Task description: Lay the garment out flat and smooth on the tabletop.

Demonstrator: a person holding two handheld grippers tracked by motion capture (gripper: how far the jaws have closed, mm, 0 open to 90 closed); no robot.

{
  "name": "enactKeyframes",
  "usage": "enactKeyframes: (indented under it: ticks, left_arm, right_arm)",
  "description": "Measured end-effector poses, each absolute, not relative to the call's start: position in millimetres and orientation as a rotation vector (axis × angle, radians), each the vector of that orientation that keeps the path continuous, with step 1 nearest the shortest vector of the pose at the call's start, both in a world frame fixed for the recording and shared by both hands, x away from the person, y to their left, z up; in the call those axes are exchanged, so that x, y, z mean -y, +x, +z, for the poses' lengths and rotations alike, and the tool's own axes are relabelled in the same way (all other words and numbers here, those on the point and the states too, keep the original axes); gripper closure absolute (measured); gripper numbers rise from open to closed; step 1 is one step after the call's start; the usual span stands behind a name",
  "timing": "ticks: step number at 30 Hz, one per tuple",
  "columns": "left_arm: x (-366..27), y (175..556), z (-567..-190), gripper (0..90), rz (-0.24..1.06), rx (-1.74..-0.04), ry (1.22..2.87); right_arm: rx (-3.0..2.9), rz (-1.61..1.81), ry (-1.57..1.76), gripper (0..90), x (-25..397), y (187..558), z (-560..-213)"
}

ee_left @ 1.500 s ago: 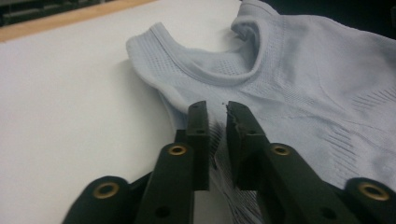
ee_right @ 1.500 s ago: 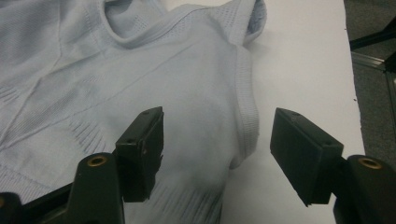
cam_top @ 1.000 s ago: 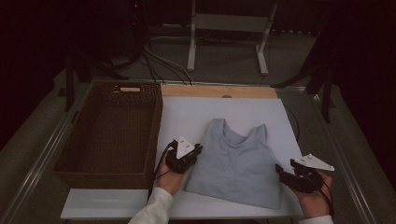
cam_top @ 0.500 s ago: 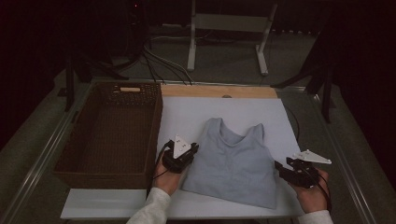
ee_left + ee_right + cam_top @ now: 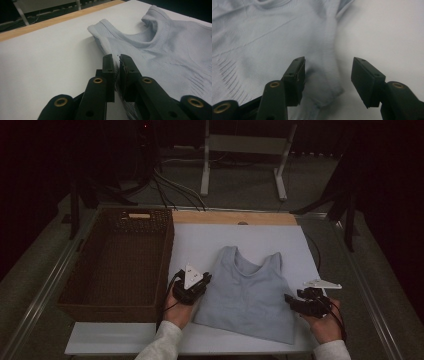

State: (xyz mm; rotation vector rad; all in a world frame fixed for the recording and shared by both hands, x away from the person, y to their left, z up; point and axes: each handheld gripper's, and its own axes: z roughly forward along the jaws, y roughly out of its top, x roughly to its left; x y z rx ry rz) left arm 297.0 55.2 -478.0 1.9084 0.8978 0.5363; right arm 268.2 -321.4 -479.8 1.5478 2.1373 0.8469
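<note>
One grey tank top (image 5: 250,295) flat on the table (image 5: 200,240), left hand-held gripper (image 5: 116,58) clamped on its 9 o'clock edge, right hand-held gripper (image 5: 327,75) jaws apart astride its 4 o'clock hem corner

Bare white board (image 5: 210,245) is lying open ahead of the left gripper (image 5: 204,281), between the wicker basket (image 5: 120,262) and the grey tank top (image 5: 250,292). The basket's tall wall is closing off that gripper's outer side. Beside the right gripper (image 5: 289,299), a narrow strip of board is running to the table's metal rail (image 5: 372,305), which is probably blocking passage farther out.
</note>
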Motion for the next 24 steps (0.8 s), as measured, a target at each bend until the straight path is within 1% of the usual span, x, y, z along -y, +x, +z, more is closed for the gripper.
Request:
enactKeyframes:
  ticks: [1, 3, 5, 7, 9, 11, 16, 24]
  left_arm:
    - [-55, 297, -478, 83.8, 0.537, -0.898, 1.908]
    - [-56, 297, -478, 83.8, 0.538, -0.899, 1.905]
    - [-56, 296, -478, 83.8, 0.542, -0.899, 1.906]
    - [-57, 296, -478, 83.8, 0.544, -0.899, 1.906]
    - [-57, 296, -477, 83.8, 0.545, -0.9, 1.905]
    - [-57, 296, -478, 83.8, 0.544, -0.9, 1.904]
    - [-55, 296, -479, 83.7, 0.538, -0.898, 1.909]
    - [-50, 293, -484, 83.5, 0.515, -0.89, 1.929]
  right_arm:
    - [-2.148, 0.841, 1.546, 47.2, 320, 269, -481]
    - [-2.169, 0.827, 1.538, 52.2, 317, 270, -482]
    - [-2.186, 0.817, 1.527, 59.5, 315, 270, -483]
    - [-2.2, 0.812, 1.515, 69.4, 314, 269, -482]
    - [-2.215, 0.81, 1.494, 75.3, 314, 268, -481]
    - [-2.223, 0.809, 1.477, 79.0, 313, 267, -480]
    - [-2.207, 0.804, 1.452, 83.1, 314, 266, -475]
    - [-2.13, 0.769, 1.433, 84.0, 320, 272, -465]
